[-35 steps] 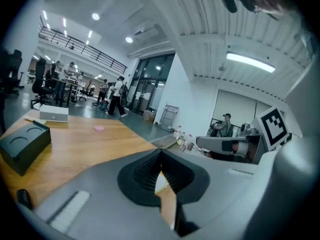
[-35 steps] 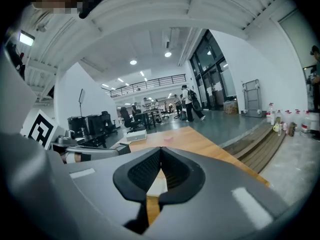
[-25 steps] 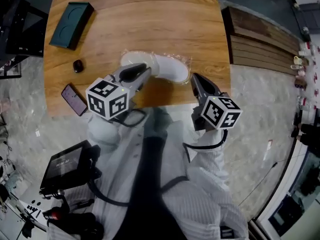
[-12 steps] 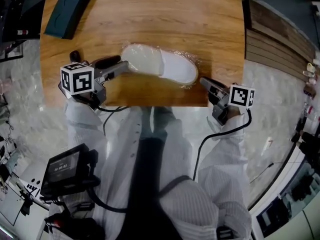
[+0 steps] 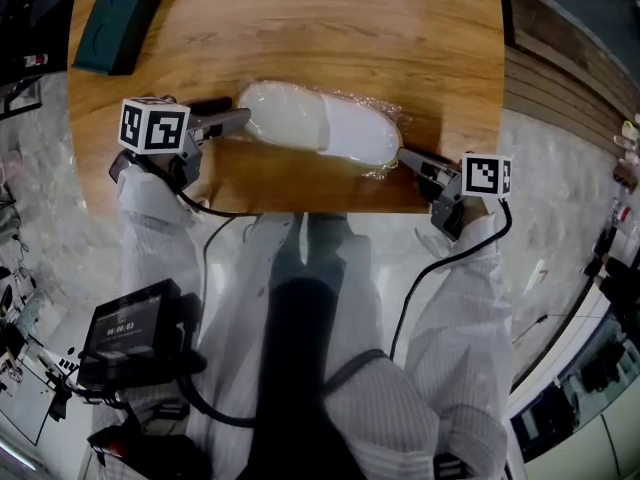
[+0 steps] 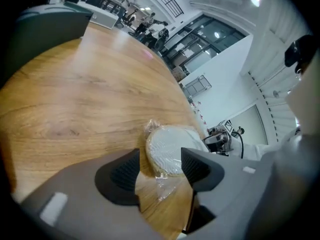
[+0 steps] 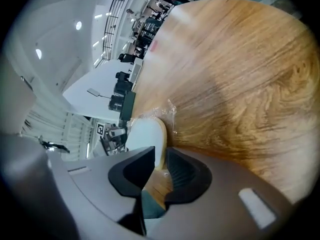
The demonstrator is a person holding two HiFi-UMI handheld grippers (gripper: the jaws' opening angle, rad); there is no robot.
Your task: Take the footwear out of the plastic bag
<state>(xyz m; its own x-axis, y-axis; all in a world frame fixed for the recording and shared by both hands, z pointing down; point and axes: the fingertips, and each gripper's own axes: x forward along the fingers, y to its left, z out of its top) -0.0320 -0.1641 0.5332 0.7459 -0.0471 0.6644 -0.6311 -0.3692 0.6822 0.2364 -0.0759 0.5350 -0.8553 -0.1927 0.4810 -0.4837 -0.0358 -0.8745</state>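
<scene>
Claws both gape, jaws just been opening w/ nothing pinched: L gripper (image 5: 232,121) at one end & R gripper (image 5: 408,156) at the other of white slipper (image 5: 318,131), still in clear plastic bag (image 5: 384,170), near front of table (image 5: 300,28), prob. lined up to tug film off.
</scene>
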